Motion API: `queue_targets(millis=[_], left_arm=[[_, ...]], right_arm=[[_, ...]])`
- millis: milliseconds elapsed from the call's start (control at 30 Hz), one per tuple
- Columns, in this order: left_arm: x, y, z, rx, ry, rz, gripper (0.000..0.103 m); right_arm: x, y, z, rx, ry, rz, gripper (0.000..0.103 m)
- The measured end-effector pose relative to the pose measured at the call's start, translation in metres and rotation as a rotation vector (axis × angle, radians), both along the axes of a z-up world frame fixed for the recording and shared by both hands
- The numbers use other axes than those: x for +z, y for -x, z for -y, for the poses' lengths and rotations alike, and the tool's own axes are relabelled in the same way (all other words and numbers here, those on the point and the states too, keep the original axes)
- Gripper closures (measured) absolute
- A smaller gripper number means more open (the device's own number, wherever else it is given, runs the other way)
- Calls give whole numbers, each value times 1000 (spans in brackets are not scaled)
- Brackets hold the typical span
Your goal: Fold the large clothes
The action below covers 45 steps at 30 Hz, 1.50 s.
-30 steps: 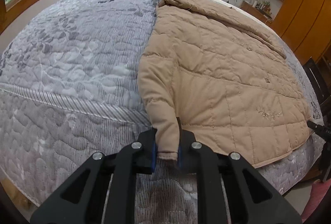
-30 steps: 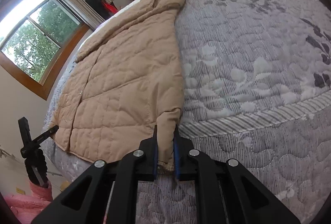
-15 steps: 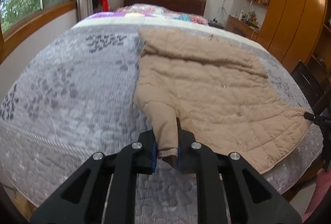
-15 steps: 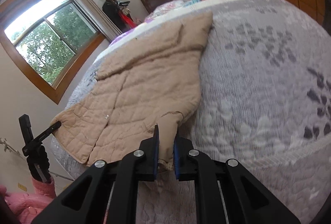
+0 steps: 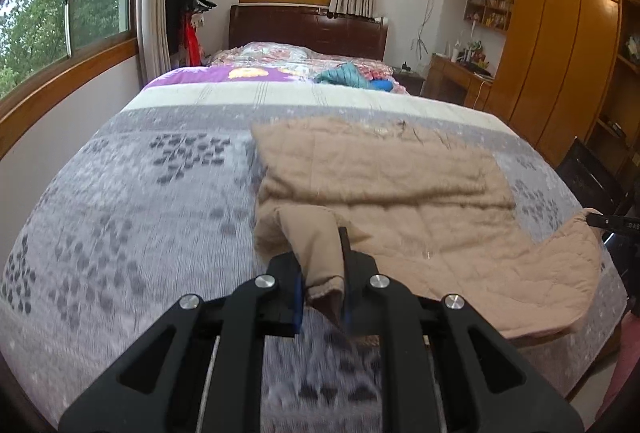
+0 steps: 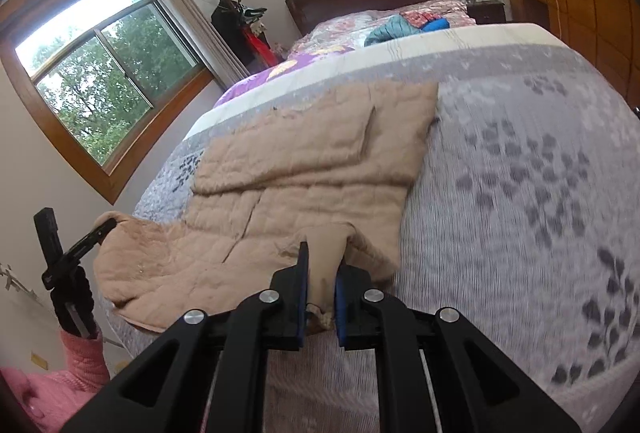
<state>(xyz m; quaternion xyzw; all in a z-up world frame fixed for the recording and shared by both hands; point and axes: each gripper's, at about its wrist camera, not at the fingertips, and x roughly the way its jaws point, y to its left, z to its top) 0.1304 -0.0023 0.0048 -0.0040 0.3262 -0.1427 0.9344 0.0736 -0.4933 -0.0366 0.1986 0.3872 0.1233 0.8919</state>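
Note:
A tan quilted coat lies lengthwise on the grey patterned bedspread, its near end lifted off the bed. My left gripper is shut on a bunched corner of that near end. My right gripper is shut on the opposite near corner of the coat. In the left wrist view the right gripper's tip pokes in at the right edge, clamped on the hem. The right wrist view catches the left gripper at the left, held by a hand in a black glove and pink sleeve.
Beyond the bedspread lie floral bedding and a teal garment before a dark headboard. A coat stand stands by the windows. Wooden wardrobes and a desk line the right wall, with a dark chair nearby.
Both grippers have risen with the coat's near corners still clamped. The near end has come off the bed. Both views have tilted up from the bedspread to the room.

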Motion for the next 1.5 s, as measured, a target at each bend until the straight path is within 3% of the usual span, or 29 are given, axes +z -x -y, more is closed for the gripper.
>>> queue_targets(millis=[267, 433, 900, 1167, 1333, 1500], left_arm=[[18, -89, 12, 20, 48, -28, 90], [11, -147, 20, 43, 50, -73, 90], [-56, -290, 41, 116, -14, -254, 90], [-80, -327, 45, 128, -18, -317, 89], [-93, -340, 50, 128, -49, -332, 86], [-100, -346, 49, 122, -33, -357, 84]], right_arm=[[25, -67, 19, 10, -17, -6, 93], [29, -119, 29, 7, -26, -33, 93], [-27, -260, 54, -34, -40, -210, 93], [-61, -306, 61, -45, -66, -280, 93], [-78, -317, 65, -57, -78, -309, 93], [-89, -318, 71, -65, -111, -330, 92]])
